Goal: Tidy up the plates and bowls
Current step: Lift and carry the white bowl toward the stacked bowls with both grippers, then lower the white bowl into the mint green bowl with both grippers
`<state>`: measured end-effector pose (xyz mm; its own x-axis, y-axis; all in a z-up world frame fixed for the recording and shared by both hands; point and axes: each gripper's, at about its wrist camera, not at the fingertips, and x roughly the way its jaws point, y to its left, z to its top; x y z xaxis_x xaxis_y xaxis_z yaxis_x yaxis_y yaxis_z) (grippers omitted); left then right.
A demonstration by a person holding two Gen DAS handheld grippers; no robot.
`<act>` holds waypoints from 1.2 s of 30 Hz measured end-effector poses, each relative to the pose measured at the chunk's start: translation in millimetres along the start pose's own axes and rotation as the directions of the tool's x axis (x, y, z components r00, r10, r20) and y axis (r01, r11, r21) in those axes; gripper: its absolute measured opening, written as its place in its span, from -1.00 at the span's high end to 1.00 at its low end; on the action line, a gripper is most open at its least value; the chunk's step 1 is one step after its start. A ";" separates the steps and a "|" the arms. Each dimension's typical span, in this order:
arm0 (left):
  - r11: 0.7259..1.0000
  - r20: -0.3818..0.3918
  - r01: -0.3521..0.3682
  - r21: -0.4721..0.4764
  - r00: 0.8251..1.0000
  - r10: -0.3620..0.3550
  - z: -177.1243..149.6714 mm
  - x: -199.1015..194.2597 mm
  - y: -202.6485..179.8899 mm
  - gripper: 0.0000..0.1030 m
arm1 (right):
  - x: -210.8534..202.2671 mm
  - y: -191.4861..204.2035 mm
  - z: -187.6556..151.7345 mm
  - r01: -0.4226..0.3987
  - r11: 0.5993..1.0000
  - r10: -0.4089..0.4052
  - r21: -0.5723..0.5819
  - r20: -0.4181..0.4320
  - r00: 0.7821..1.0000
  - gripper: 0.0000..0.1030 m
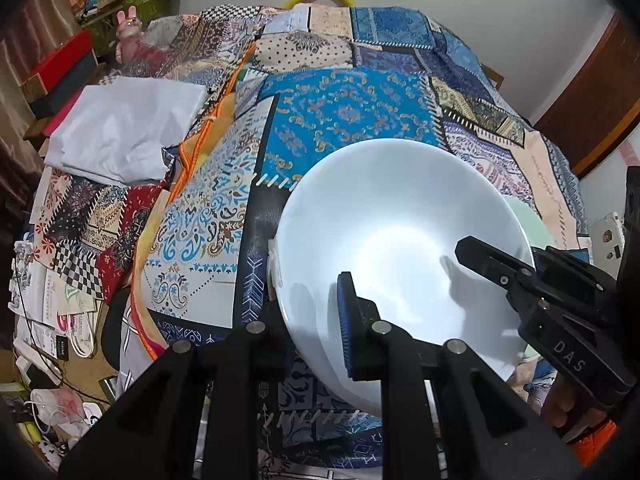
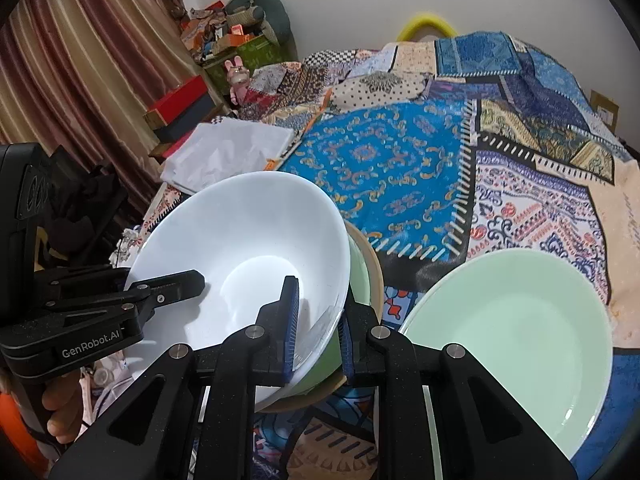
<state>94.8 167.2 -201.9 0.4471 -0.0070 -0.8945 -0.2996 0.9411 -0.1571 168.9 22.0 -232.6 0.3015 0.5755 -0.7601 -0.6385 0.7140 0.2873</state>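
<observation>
Both grippers are clenched on the same white bowl point(image 2: 240, 256). Right gripper point(image 2: 316, 332) pinches the bowl's near-right rim, one blue pad inside the wall and the other outside it. Left gripper point(image 1: 304, 320) grips the opposite rim: in its own view only the inner pad shows plainly, lying against the inside wall, and the outer finger is hidden behind the bowl. From the right wrist view the left gripper point(image 2: 168, 284) reaches in over the far-left rim, so the bowl hangs between the two claws, each holding one side.

The bowl sits tilted, its mouth turned toward the cameras. Directly under it, touching or nearly so, lie the rims of a green bowl point(image 2: 320, 372) and a tan bowl point(image 2: 372, 268), nested one in the other; whether the white bowl already rests in them I cannot tell. Just to the right of the right gripper, on the patchwork cloth point(image 2: 400, 152), lies a pale green plate point(image 2: 512, 328), apart from the stack.

The coming move, as I judge it, turns on the stack lying straight below both claws: the white bowl wants levelling so that it seats squarely in the green bowl. Neither hand is nearer; both share the load, and they should let go together.
</observation>
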 end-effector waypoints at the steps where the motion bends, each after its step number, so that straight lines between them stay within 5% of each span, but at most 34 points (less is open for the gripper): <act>1: 1.000 -0.006 -0.001 0.000 1.000 0.001 -0.2 3.1 0.4 0.66 | 2.3 -0.5 -0.6 -0.001 1.000 0.001 0.002 -0.007 1.000 0.68; 14: 1.000 -0.026 -0.001 0.015 1.000 0.001 -2.0 18.8 1.9 0.66 | 13.8 -6.8 -4.2 0.000 1.000 0.001 0.012 -0.051 0.999 0.67; 23: 0.999 -0.036 -0.029 0.026 0.999 0.029 0.9 21.9 0.8 0.66 | 6.2 -2.1 -3.6 0.060 0.998 -0.061 -0.035 -0.029 0.998 0.62; 36: 0.995 -0.038 -0.078 0.058 0.996 0.080 7.4 18.3 -12.6 0.65 | -9.6 -13.7 -3.8 0.044 0.999 -0.043 -0.016 0.016 0.999 0.60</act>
<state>113.0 157.7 -213.2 0.3889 0.0555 -0.9196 -0.2843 0.9567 -0.0624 172.1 5.2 -231.5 0.3401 0.5504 -0.7625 -0.6360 0.7319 0.2446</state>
